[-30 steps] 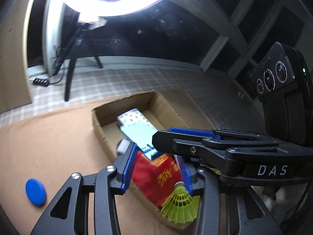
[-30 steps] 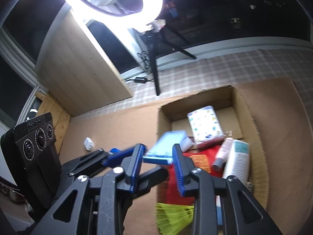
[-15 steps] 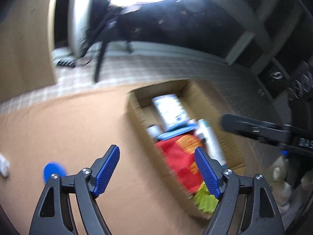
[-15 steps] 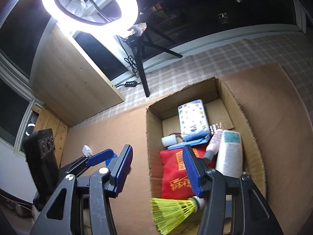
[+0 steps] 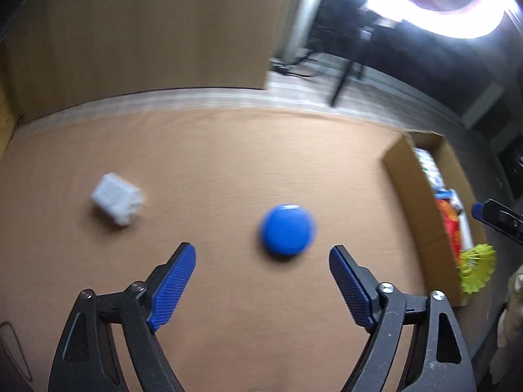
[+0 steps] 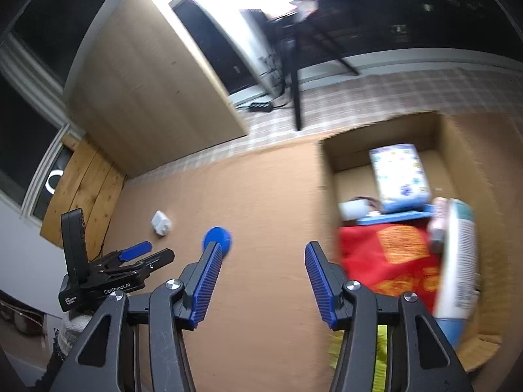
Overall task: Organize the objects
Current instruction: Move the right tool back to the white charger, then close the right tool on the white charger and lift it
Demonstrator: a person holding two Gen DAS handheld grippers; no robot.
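Observation:
A blue round disc (image 5: 287,229) lies on the tan table, just ahead of my open, empty left gripper (image 5: 262,289). A white plug-like block (image 5: 117,199) lies to its left. The cardboard box (image 5: 412,192) stands at the right. In the right wrist view the disc (image 6: 218,239) and the white block (image 6: 161,223) lie left of the box (image 6: 327,170), which holds a red pouch (image 6: 389,261), a patterned tissue pack (image 6: 398,173), a white bottle (image 6: 457,258) and a blue flat item (image 6: 392,218). My right gripper (image 6: 263,282) is open and empty over the table, left of the box.
A yellow-green shuttlecock (image 5: 477,271) sticks out at the box's near end. A ring light on a tripod (image 6: 294,75) and a wooden panel (image 6: 147,88) stand beyond the table. My left gripper (image 6: 143,253) shows at the left of the right wrist view.
My left gripper has let go of the blue flat item into the box, opened, and swung left to the blue disc. My right gripper has opened and shifted left off the box.

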